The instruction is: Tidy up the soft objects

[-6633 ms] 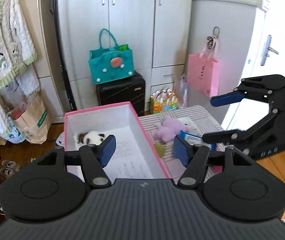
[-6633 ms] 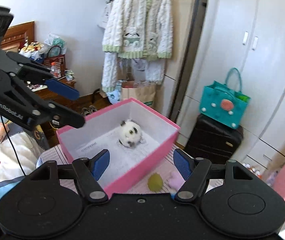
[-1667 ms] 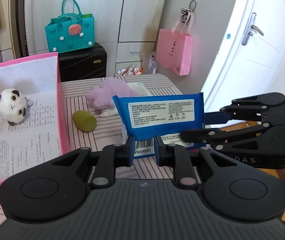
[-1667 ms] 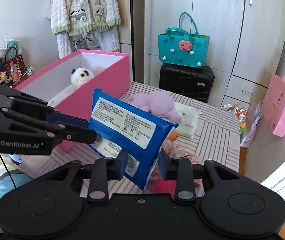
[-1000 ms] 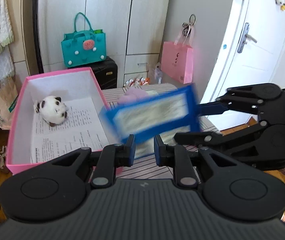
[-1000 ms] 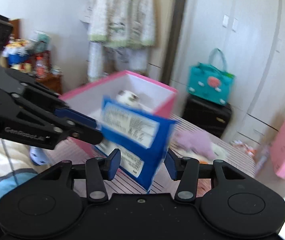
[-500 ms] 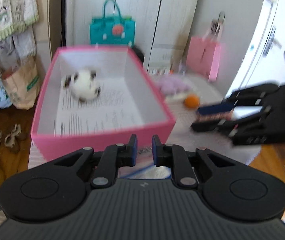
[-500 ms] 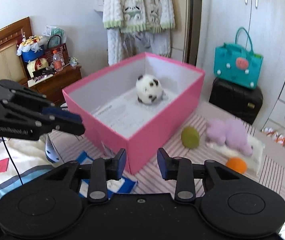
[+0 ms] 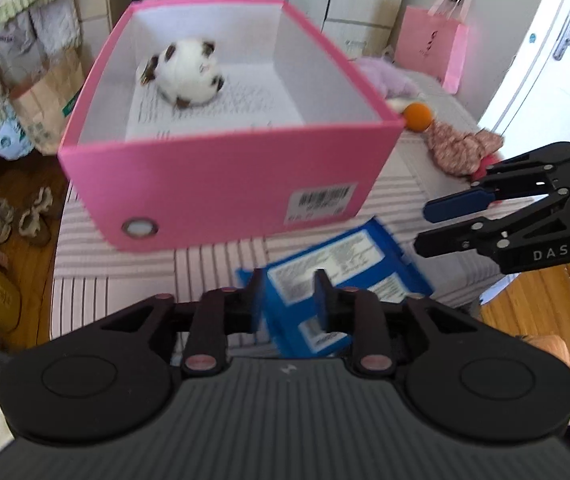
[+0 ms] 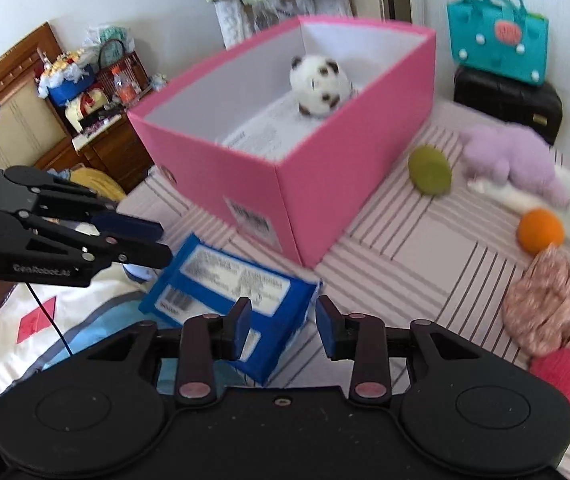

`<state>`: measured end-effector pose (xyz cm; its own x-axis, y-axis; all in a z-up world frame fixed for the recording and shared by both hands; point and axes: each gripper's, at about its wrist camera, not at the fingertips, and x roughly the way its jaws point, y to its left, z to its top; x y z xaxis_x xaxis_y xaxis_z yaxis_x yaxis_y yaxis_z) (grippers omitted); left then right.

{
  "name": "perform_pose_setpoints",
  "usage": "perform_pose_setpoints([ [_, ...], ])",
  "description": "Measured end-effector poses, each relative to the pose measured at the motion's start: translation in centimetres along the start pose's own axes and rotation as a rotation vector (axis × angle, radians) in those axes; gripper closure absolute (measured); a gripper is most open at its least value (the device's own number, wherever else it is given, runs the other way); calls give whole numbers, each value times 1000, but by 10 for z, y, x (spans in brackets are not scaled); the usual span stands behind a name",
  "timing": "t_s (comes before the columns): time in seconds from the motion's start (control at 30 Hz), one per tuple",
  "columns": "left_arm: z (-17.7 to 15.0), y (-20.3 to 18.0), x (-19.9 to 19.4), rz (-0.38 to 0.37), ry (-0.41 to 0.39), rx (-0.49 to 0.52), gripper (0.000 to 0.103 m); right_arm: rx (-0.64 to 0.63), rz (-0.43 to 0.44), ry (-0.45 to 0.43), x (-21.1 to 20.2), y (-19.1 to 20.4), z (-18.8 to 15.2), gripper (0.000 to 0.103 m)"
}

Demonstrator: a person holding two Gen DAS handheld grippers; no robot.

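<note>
A blue wipes packet [image 9: 337, 260] [image 10: 221, 280] lies flat on the striped table, just in front of the pink box [image 9: 221, 184] [image 10: 285, 184]. A panda plush [image 9: 185, 74] [image 10: 319, 82] sits inside the box. My left gripper [image 9: 287, 296] hovers low over the packet's near end; its jaws are opening, with the packet between them and not pressed. My right gripper [image 10: 283, 316] is over the packet's other end, its jaws also opening slightly and clear of the wrapper. Each gripper shows in the other's view, my right gripper [image 9: 457, 216] and my left gripper [image 10: 137, 236].
To the box's right on the table [image 10: 425, 248] lie a green oval [image 10: 431, 170], a purple plush [image 10: 513, 156], an orange ball [image 10: 541, 230], a floral cloth [image 10: 549, 308] and a red woolly thing [image 10: 565, 372]. Bedding lies beyond the table's left edge.
The packet, held up between both grippers a second ago, now lies on the table before the box. Both grippers have come down over it, and the left jaws have parted.
</note>
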<state>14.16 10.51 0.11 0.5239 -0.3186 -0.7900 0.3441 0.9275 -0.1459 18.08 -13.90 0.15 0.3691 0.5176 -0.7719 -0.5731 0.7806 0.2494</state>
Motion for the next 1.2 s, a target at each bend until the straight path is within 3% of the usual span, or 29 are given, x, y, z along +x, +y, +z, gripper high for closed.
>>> perform_pose_setpoints([
  [0.3, -18, 18, 26, -25, 111, -84, 62, 55, 15, 70, 24, -7, -7, 61],
  [0.43, -19, 15, 31, -52, 88, -100, 63, 90, 44, 96, 32, -10, -8, 57],
  [0.5, -22, 7, 32, -24, 67, -61, 63, 97, 52, 82, 33, -8, -9, 55],
  [0.63, -23, 3, 31, -17, 48, -63, 76, 84, 21, 38, 35, 4, -15, 54],
  [0.67, -23, 4, 31, -32, 48, -81, 80, 53, -14, 24, 35, 12, -17, 55],
  [0.7, -23, 4, 31, -36, 44, -89, 81, 30, -30, 13, 35, 18, -19, 65],
  [0.77, -24, -2, 31, -24, 23, -74, 86, 30, -48, 1, 35, 24, -20, 68],
  [0.83, -23, -9, 30, -6, 7, -48, 86, 27, -65, -2, 34, 28, -17, 72],
  [1.2, -12, -33, -2, -24, -12, 41, 86, 100, -84, 0, -9, 37, -17, 70],
])
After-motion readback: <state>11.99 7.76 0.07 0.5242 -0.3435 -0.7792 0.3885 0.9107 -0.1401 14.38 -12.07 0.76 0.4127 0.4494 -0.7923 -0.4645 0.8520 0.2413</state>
